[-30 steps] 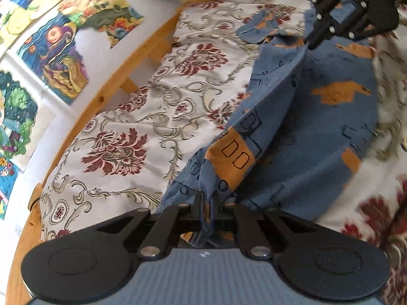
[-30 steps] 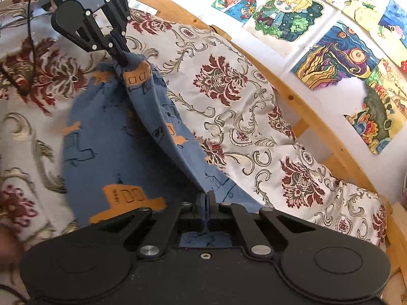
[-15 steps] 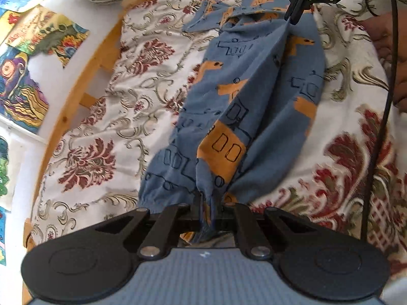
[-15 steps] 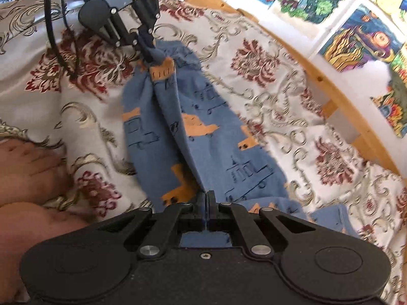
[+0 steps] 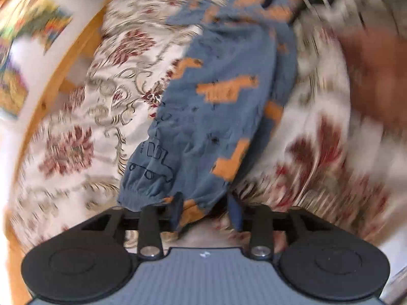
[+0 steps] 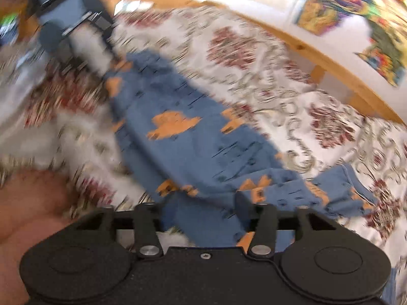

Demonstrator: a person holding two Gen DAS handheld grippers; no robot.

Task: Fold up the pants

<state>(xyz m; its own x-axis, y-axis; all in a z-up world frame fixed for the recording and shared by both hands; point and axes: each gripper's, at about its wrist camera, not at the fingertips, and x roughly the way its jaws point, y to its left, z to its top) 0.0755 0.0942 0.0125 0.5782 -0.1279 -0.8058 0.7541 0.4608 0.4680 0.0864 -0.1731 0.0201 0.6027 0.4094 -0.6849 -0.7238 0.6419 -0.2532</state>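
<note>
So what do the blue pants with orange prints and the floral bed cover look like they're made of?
The blue pants with orange prints look like soft matte woven or knit cotton: fine wrinkles, a gathered elastic cuff, limp draping. The cream floral bed cover seems smoother, perhaps with a slight satin sheen, though motion blur leaves that uncertain.

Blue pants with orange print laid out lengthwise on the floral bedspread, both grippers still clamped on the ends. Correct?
Not quite: both grippers have let go. The left gripper in the left wrist view and the right gripper in the right wrist view have their fingers spread. The pants do lie lengthwise on the bedspread.
</note>
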